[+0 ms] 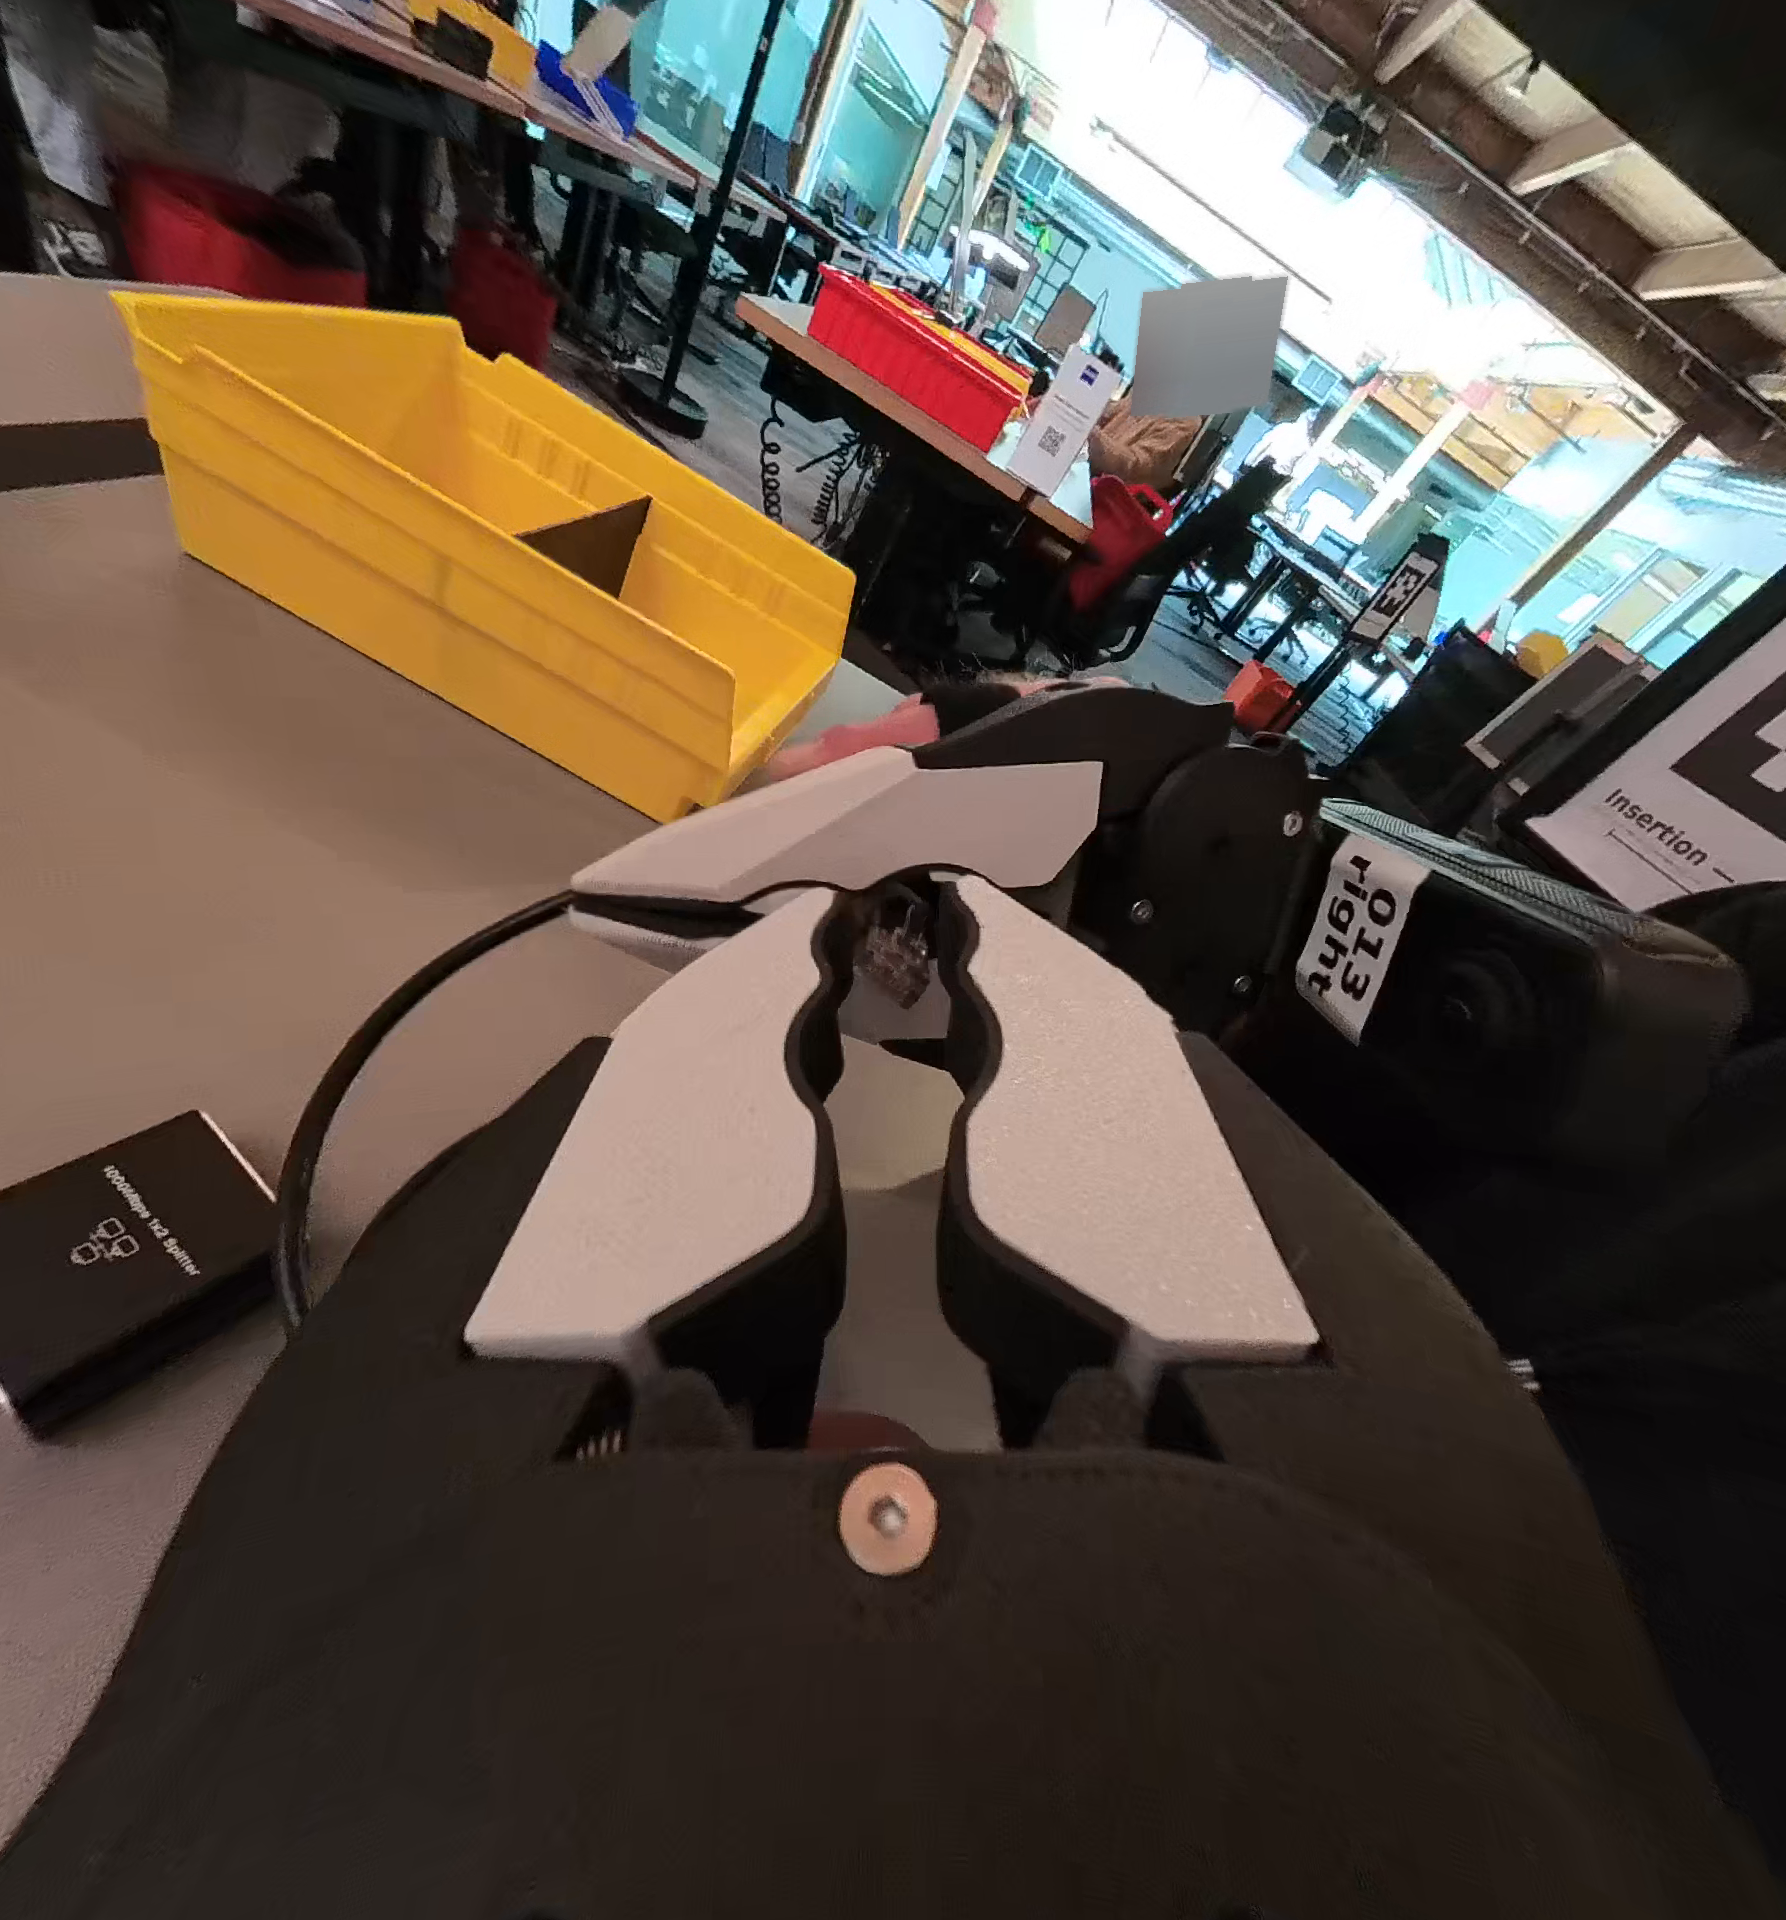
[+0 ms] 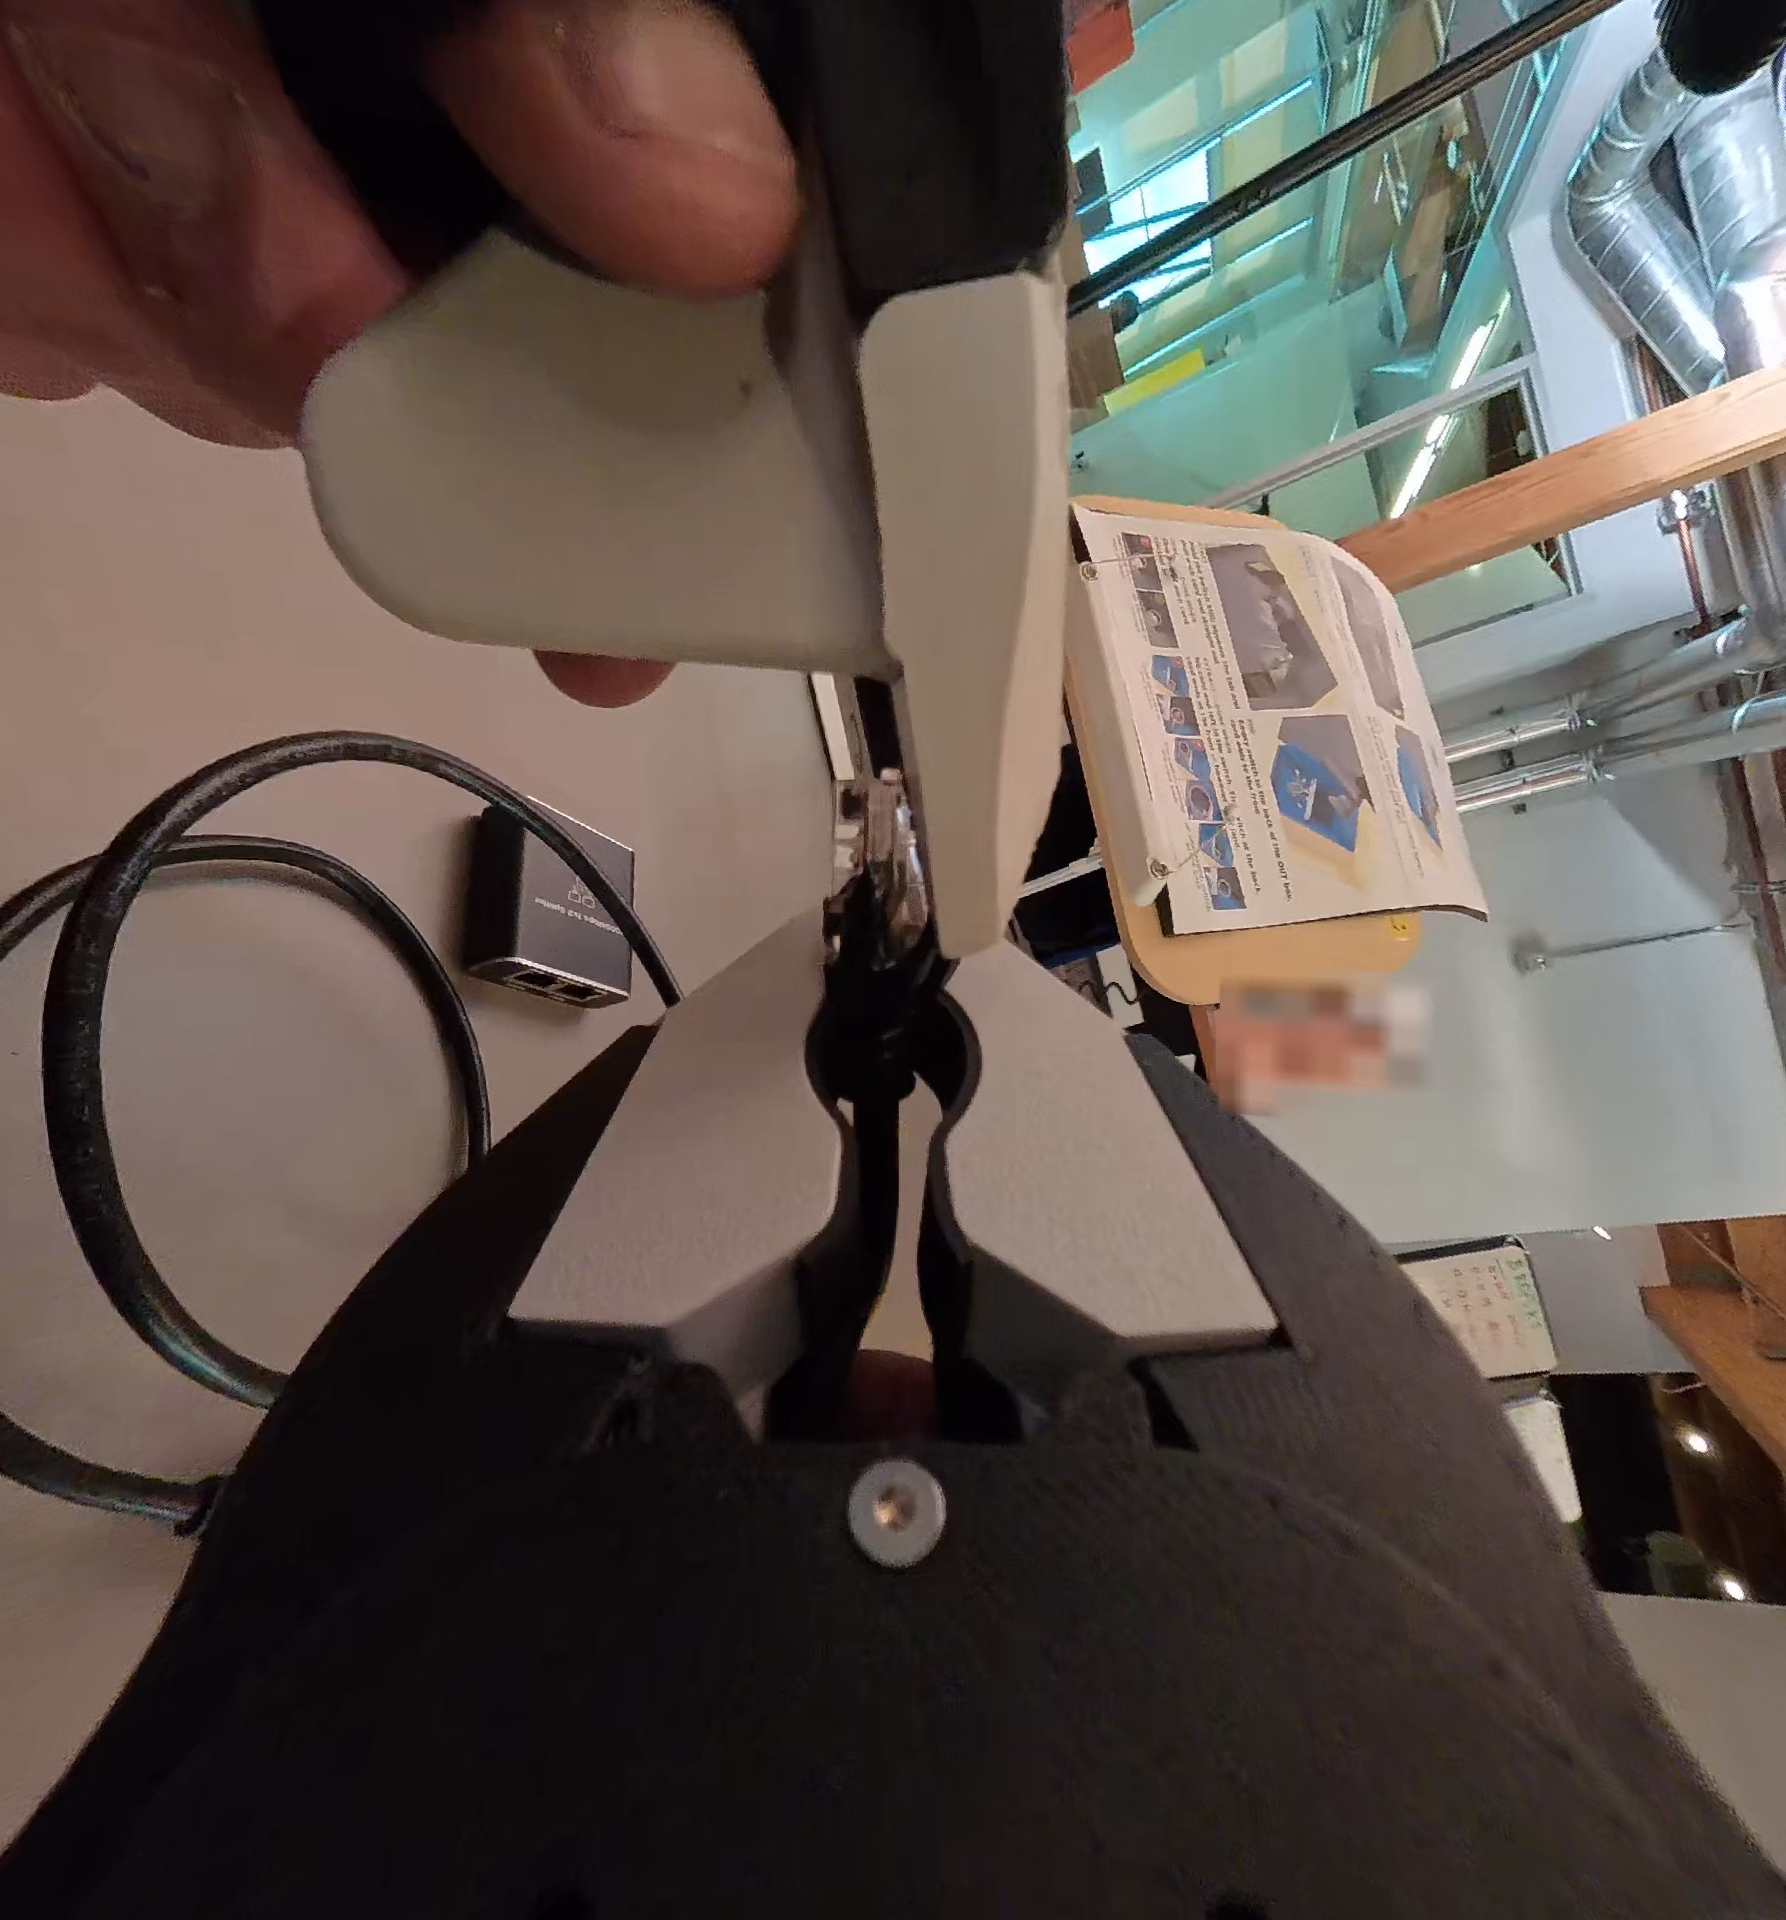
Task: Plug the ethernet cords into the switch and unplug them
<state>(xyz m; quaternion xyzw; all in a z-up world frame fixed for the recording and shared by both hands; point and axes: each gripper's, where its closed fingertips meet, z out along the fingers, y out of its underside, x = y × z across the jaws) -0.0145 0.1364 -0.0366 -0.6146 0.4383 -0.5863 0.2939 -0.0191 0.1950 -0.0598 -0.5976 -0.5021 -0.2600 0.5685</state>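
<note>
Right gripper (image 2: 884, 997): jaws nearly closed, pinching the black boot of the ethernet cord (image 2: 265, 1039) just behind its clear plug (image 2: 873, 862). The plug's long axis runs straight out along the fingers.

Left gripper (image 1: 894, 966): jaws narrowly apart around that same plug (image 1: 894, 951), meeting the right gripper (image 1: 837, 831) tip to tip. Whether its pads actually press the plug I cannot tell.

Both tools are held up off the table (image 1: 141, 831). The switch (image 2: 551, 914), a small black box, lies flat on it, apart from both tips and below them, its two ports facing back toward the right gripper. The left gripper looks nearer to the switch (image 1: 104, 1262).

The cord loops slack across the table beside the switch. A yellow bin (image 1: 432, 540) stands toward the far edge.

Hidden: the plug's latch side, the cord's other end, and any second cord.
</note>
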